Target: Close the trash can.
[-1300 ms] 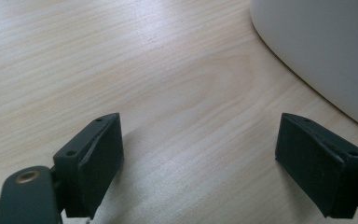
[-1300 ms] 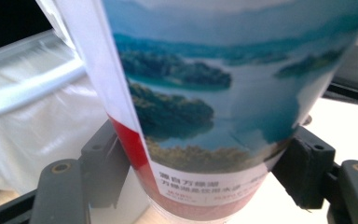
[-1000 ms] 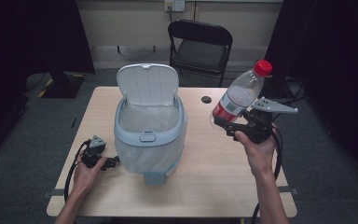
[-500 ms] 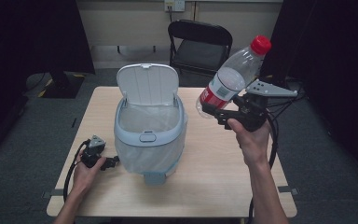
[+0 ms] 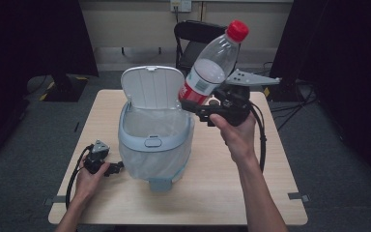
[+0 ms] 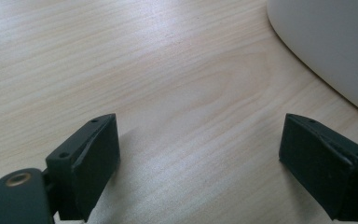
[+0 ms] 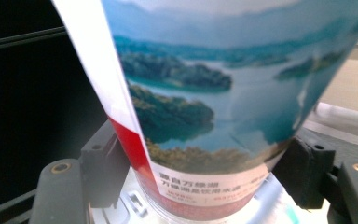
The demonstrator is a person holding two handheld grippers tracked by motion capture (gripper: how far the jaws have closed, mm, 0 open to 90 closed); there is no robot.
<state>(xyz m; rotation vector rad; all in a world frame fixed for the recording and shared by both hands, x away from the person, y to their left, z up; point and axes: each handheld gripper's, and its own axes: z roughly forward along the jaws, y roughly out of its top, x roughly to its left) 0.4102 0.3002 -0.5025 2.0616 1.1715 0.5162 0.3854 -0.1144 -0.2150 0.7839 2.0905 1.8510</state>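
A clear plastic bottle [image 5: 211, 67] with a red cap and a red label hangs tilted in the air, its base above the right rim of the pale blue bin [image 5: 147, 145]. My right gripper [image 5: 200, 110] is shut on the bottle's lower part; in the right gripper view the bottle's landscape label [image 7: 205, 107] sits between both black jaws. The bin stands mid-table with its white lid [image 5: 152, 87] swung up and a clear liner inside. My left gripper [image 5: 118, 166] rests open on the table by the bin's left side, and the bin's wall [image 6: 335, 42] curves past its right jaw.
The wooden table [image 5: 251, 193] has bare room on its right half and front edge. A small dark round object [image 5: 214, 102] lies at the table's back. A black folding chair [image 5: 198, 36] stands behind the table. A cable [image 5: 261, 140] trails from the right gripper.
My right gripper has carried the bottle up and to the left, from beside the bin to over its right rim. The left gripper has stayed in place.
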